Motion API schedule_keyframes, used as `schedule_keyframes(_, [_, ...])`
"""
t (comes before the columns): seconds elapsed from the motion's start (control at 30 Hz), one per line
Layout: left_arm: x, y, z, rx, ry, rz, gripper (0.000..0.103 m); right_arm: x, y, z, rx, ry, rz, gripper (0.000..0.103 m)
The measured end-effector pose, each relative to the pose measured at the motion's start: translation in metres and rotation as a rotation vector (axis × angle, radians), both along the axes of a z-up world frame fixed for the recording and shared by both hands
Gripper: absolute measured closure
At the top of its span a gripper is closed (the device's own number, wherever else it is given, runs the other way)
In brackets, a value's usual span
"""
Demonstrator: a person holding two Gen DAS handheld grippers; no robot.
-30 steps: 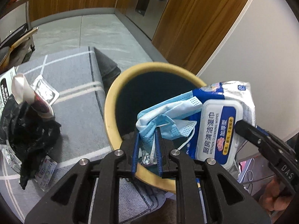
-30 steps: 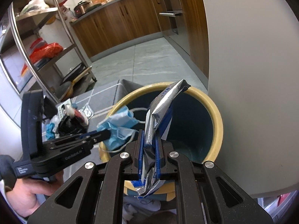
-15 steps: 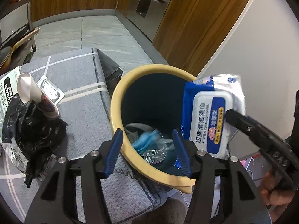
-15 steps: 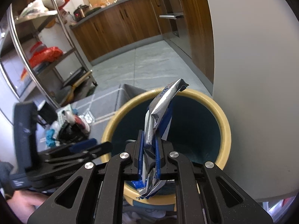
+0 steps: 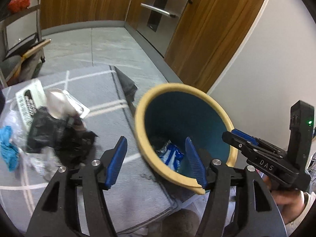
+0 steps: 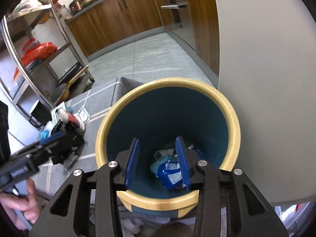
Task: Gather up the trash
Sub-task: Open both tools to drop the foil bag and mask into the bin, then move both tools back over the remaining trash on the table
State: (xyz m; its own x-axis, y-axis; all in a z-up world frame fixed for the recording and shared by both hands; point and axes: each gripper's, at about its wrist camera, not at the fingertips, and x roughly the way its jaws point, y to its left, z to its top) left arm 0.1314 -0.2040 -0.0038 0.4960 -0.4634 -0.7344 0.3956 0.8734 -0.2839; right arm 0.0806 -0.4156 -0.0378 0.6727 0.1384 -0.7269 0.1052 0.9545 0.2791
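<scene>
A dark blue bin with a yellow rim stands beside the grey cloth-covered table. Inside lie the blue wipes pack and a blue face mask. My left gripper is open and empty, straddling the bin's near rim. My right gripper is open and empty above the bin's mouth; it also shows in the left wrist view. A trash pile with a black plastic bag, a blue glove and wrappers lies on the table at left.
The grey checked tablecloth covers the table left of the bin. A white wall stands right behind the bin. A metal shelf rack and wooden kitchen cabinets lie beyond the tiled floor.
My right gripper opened and dropped the wipes pack into the bin. My left gripper, open since half a second ago after dropping the mask, shifted left toward the table.
</scene>
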Motion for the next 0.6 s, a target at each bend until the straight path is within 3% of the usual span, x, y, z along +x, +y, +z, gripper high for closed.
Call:
schedule_keyframes(0.2, [-0.003, 0.044, 0.012, 0.006, -0.033, 0.061, 0.038, 0.000, 0.007, 0.009, 0.007, -0.020, 0.023, 0.060])
schedule_keyframes(0.6, [-0.014, 0.126, 0.029, 0.010, -0.065, 0.184, 0.031, 0.002, 0.030, 0.021, 0.000, -0.048, 0.085, 0.040])
